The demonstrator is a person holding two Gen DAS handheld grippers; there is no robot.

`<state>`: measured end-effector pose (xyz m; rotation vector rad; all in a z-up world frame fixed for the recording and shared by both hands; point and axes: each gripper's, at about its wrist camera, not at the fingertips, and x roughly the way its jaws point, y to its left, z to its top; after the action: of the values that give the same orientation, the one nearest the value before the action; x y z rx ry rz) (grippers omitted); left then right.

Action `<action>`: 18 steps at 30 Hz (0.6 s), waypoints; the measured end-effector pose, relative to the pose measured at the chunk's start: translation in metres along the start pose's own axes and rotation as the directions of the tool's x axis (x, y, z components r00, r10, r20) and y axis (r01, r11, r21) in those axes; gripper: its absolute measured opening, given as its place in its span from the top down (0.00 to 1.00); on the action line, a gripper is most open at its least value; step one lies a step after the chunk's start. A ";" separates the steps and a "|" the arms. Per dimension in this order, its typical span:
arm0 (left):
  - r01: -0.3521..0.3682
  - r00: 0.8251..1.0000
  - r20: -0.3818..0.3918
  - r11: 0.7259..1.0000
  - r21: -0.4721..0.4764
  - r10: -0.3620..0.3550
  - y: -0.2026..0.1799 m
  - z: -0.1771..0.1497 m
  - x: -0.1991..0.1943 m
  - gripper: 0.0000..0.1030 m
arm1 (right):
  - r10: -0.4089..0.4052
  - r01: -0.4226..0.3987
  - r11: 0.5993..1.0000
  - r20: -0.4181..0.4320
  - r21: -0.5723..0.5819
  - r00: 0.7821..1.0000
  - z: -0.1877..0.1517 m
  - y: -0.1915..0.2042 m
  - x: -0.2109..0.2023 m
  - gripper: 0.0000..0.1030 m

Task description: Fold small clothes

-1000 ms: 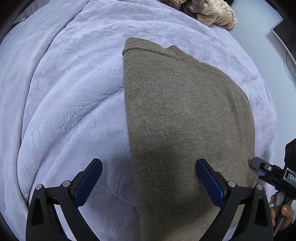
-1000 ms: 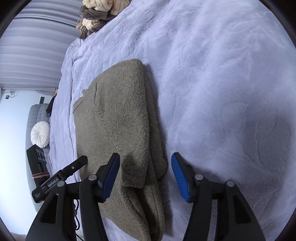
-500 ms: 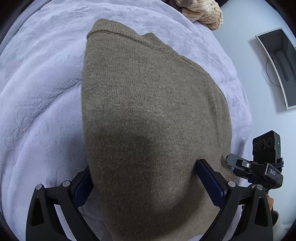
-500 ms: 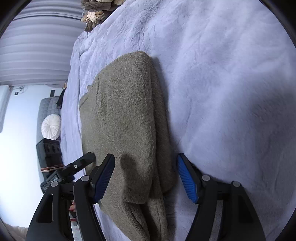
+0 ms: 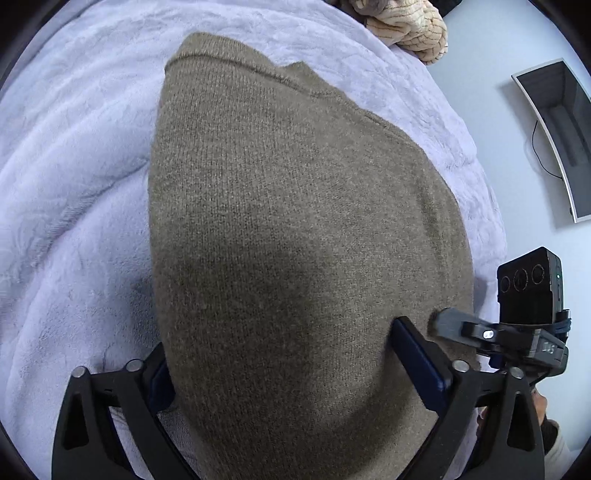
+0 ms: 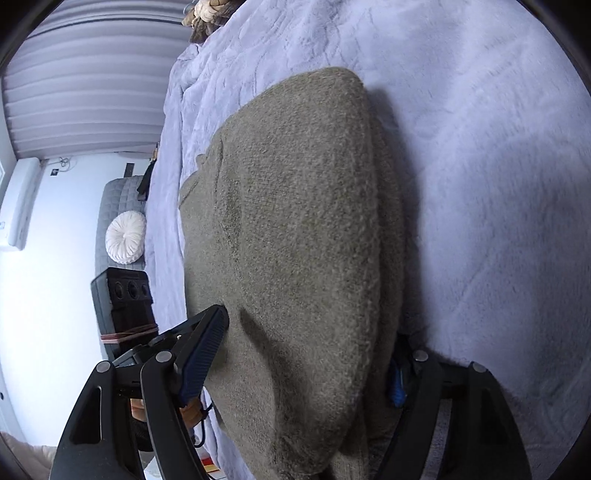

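A brown knit sweater (image 5: 295,229) lies folded lengthwise on a pale lilac blanket (image 5: 74,166), its collar at the far end. My left gripper (image 5: 291,365) is open, its two blue pads straddling the near end of the sweater; the left pad is partly under the cloth. In the right wrist view the sweater (image 6: 295,240) fills the middle. My right gripper (image 6: 306,362) is open around its near end, with the right pad mostly hidden by the cloth edge. The right gripper also shows in the left wrist view (image 5: 491,332).
A heap of beige and brown clothes (image 5: 410,26) lies at the far end of the bed. A wall-mounted screen (image 5: 557,136) is at right. A grey couch with a round white cushion (image 6: 125,238) stands beyond the bed's left side.
Both grippers have moved forward and down over the sweater's near end, so the cloth now lies between the open pads of each. The jaws have stayed open.
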<state>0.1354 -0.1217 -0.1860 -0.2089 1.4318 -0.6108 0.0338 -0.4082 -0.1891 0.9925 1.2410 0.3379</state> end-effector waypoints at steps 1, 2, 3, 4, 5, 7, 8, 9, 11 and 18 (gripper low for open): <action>0.002 1.000 0.013 1.000 0.004 -0.002 -0.002 -0.002 -0.004 0.16 | -0.014 0.014 1.000 -0.003 0.005 1.000 -0.002 0.001 0.000 0.48; 0.008 1.000 0.022 1.000 0.006 -0.008 -0.002 -0.003 -0.009 0.26 | 0.004 -0.004 1.000 0.000 0.017 1.000 -0.003 0.001 -0.002 0.51; 0.019 0.999 0.034 1.000 0.006 -0.019 -0.001 -0.004 -0.015 0.35 | 0.039 -0.039 0.999 0.010 0.034 0.999 -0.005 0.000 -0.005 0.60; 0.032 0.999 0.039 0.999 0.006 -0.032 0.000 -0.005 -0.020 0.40 | 0.094 -0.095 0.994 0.021 0.054 0.995 -0.008 -0.001 -0.010 0.67; 0.049 0.998 0.042 0.999 0.003 -0.049 0.001 -0.005 -0.026 0.46 | 0.141 -0.143 0.987 0.028 0.067 0.990 -0.010 -0.001 -0.014 0.67; 0.078 0.996 0.044 0.997 0.001 -0.078 0.003 -0.007 -0.038 0.50 | 0.176 -0.179 0.981 0.037 0.072 0.984 -0.016 0.005 -0.019 0.67; 0.093 0.995 0.048 0.996 0.001 -0.093 0.003 -0.009 -0.046 0.50 | 0.187 -0.189 0.979 0.037 0.070 0.982 -0.019 0.010 -0.020 0.67; 0.103 0.993 0.051 0.995 0.004 -0.103 0.002 -0.011 -0.053 0.50 | 0.198 -0.200 0.977 0.038 0.069 0.980 -0.023 0.015 -0.021 0.67; 0.103 0.993 0.061 0.994 0.020 -0.104 0.002 -0.018 -0.071 0.50 | 0.219 -0.220 0.973 0.034 0.062 0.975 -0.031 0.028 -0.021 0.67; 0.086 0.995 0.051 0.996 0.011 -0.086 0.026 -0.054 -0.117 0.50 | 0.264 -0.263 0.962 -0.009 0.068 0.964 -0.071 0.058 -0.013 0.67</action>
<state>0.0878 -0.0278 -0.1060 -0.2790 1.3755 -0.6772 -0.0178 -0.3530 -0.1354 1.2181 1.1430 0.5171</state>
